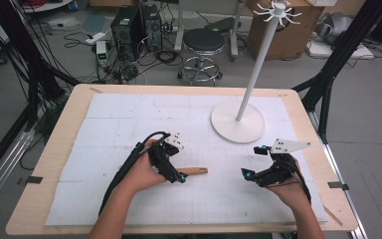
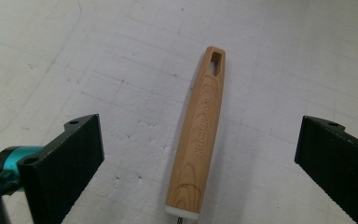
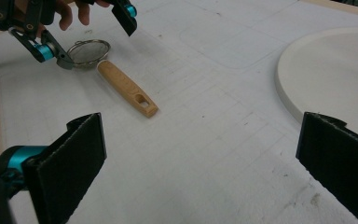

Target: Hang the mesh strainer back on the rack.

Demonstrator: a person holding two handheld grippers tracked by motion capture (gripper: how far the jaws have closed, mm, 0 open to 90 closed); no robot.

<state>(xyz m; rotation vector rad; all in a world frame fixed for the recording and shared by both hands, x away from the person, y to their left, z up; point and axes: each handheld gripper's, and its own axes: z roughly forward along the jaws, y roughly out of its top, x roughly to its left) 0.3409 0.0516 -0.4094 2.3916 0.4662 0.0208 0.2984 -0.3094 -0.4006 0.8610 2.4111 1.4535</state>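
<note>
Left hand-held gripper [image 1: 171, 167]: held over the strainer, jaws spread wide with nothing between them touching; in the left gripper view the wooden handle lies on the sheet in the gap between the two black jaws, clear of both.
Right hand-held gripper [image 1: 261, 164]: wide open and empty, held above the sheet to the right of the strainer and well apart from it; its own view shows bare sheet between the jaws.
Strainer [image 3: 121, 77]: lies flat on the white sheet near the middle of the bench, a little toward the person's side. The metal mesh bowl [image 3: 88, 52] sits under the left hand-held gripper; the handle [image 2: 200, 135] points away from it toward the right hand-held gripper.
Handle detail: light wood, a slot hole at the free end, a white collar at the bowl end, lettering along its length.
White sheet [image 1: 129, 119]: covers most of the bench [image 1: 64, 124], marked with a faint grid.
Stand [image 1: 238, 122]: white round base with an upright pole, on the far right part of the sheet, well apart from the strainer.
</note>
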